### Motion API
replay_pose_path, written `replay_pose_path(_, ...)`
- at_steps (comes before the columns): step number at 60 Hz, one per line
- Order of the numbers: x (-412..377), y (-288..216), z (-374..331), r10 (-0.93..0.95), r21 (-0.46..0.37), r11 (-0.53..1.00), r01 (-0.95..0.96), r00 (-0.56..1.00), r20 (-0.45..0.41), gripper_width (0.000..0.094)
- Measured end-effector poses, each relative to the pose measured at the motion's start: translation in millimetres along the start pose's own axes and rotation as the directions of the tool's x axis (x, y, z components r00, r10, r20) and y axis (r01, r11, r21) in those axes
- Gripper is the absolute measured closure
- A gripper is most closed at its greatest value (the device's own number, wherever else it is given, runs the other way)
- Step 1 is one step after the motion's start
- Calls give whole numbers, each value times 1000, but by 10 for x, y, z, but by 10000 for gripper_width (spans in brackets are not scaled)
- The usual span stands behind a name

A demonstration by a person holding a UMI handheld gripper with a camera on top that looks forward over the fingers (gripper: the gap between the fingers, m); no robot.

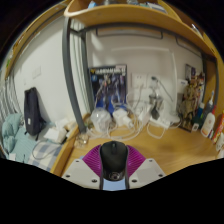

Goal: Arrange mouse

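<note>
A black computer mouse (113, 158) sits between my two fingers, held above the wooden desk (170, 150). Both magenta pads (94, 158) press against its sides. My gripper (113, 162) is shut on the mouse. The mouse's rounded back faces the camera and hides the gap between the pads.
A blue poster box (107, 85) stands against the back wall. Clear bags and cables (125, 118) lie at the desk's rear. A brown figurine (189, 100) stands at the right. A wooden shelf (125, 14) hangs overhead. A black bag (33, 110) and clutter lie left of the desk.
</note>
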State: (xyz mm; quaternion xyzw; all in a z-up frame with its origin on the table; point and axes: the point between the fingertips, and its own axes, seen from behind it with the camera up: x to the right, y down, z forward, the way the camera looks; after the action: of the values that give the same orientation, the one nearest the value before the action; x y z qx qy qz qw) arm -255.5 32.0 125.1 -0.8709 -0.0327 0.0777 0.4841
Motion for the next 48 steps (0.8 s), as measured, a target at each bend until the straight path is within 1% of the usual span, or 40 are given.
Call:
replay_pose_path(4,-80,370,127,-6,-63,998,5,1000,-10,649)
replay_pose_path(11,-96,850,317,-26,-132,991,22,999,-24,648)
replay_pose_path(19,-56,1144,435,-35,-184,983,27,999,-40,648)
replay_pose_path(21,-55,1206,446,-22,-197,980,14,999,-41,636)
replay_pose_path(24,-34,1203,444,-28,-185,983,18,998,-48,632)
replay_pose_path(25,-27,1199,442,-32,-182,983,22,998,-52,564)
replay_pose_path(26,-22,1201,440,-33,-181,983,23,998,-56,595)
replay_pose_path(27,-15,1208,435,-31,-182,983,21,998,-55,570)
replay_pose_path(35,-26,1224,426,-16,-183,983,6,998,-53,469)
replay_pose_path(36,-29,1225,417,-15,-186,983,6,999,-49,403)
replay_pose_path(42,10,1206,319,-1,-221,975,-11,999,-53,89)
replay_pose_path(48,22,954,112,41,-209,977,-46,999,-26,78)
